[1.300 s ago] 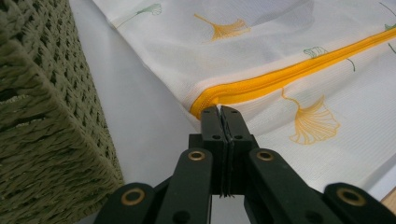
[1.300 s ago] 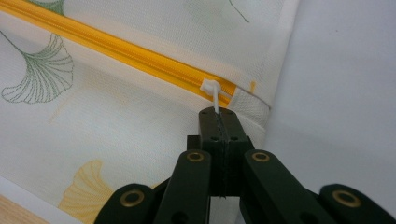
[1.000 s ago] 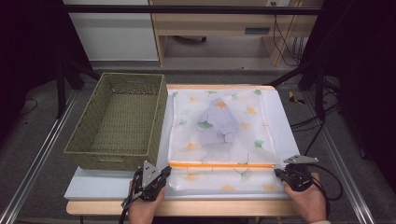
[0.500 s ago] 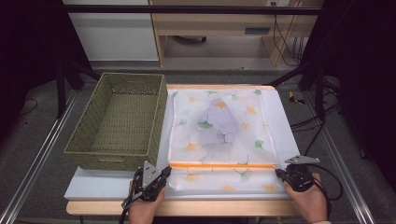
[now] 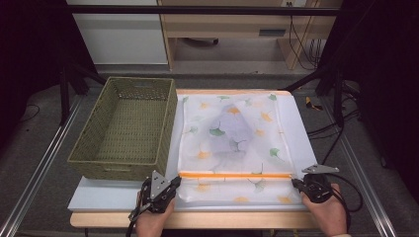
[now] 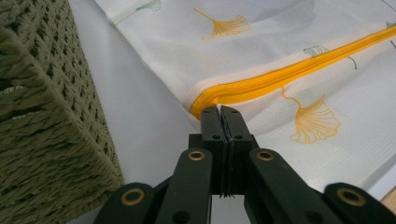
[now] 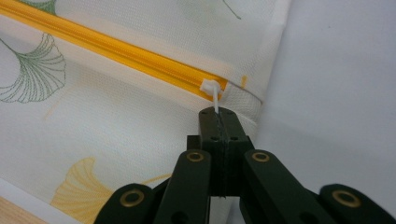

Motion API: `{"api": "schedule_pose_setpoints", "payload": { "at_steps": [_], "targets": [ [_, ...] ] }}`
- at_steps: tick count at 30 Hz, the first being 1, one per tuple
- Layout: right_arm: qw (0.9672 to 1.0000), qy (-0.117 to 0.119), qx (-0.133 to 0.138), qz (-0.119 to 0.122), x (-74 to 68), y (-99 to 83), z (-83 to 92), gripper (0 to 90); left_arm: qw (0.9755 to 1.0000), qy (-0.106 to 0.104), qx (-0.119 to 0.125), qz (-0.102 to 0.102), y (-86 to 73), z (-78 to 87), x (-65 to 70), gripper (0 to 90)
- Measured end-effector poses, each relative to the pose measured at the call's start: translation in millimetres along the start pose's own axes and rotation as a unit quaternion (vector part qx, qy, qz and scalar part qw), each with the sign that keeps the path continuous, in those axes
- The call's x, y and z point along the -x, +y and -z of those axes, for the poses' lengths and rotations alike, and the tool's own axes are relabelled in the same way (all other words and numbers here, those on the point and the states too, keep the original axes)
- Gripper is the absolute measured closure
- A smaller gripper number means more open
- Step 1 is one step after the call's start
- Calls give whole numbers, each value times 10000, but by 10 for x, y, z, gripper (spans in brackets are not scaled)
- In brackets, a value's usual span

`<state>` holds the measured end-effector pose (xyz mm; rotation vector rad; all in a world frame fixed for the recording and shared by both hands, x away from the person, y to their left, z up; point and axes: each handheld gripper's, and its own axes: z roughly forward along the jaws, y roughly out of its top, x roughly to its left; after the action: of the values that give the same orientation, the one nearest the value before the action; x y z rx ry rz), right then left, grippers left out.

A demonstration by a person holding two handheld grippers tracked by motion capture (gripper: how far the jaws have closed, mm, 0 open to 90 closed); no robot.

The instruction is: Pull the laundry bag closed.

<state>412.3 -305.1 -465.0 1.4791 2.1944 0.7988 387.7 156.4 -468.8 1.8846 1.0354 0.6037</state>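
A white table (image 5: pixel 301 148) is seen ahead of both grippers, with a woven green basket (image 5: pixel 126 131) standing ahead and outward of the left gripper (image 5: pixel 174 181); in the left gripper view its wall (image 6: pixel 42 107) rises just beside the closed jaws. A thin mesh laundry bag (image 5: pixel 237 133), printed with ginkgo leaves, is spread flat between and beyond the two grippers, something bundled showing dimly through it. An orange zipper (image 5: pixel 234 175) is run across the bag's near part from one gripper to the other.

The left gripper (image 6: pixel 220 111) is closed on the bag's edge right at the zipper's end (image 6: pixel 205 100), pinning the fabric. The right gripper (image 7: pixel 217 112) is closed on the small white zipper pull (image 7: pixel 214 95) at the opposite end, the slider (image 7: pixel 208 86) lying just ahead of its tips.

The bag is judged light, soft and limp, likely to bunch or slide on the smooth table unless one end is anchored. The pull tab is tiny and easily slipped from; it is best pinched near the slider and drawn along the zipper line.
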Motion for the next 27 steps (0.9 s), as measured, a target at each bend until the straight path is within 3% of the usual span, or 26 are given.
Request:
{"api": "schedule_pose_setpoints", "payload": {
  "at_steps": [22, 27],
  "targets": [
    [10000, 3, 19, -17, -10, -8, 6, 900, 10000, -7, -31, 4, -24, -13, -4, 889],
    [9999, 126, 111, -1, -24, -10, 24, 900, 9999, -66, -69, -87, -29, -24, 8, 887]
  ]
}}
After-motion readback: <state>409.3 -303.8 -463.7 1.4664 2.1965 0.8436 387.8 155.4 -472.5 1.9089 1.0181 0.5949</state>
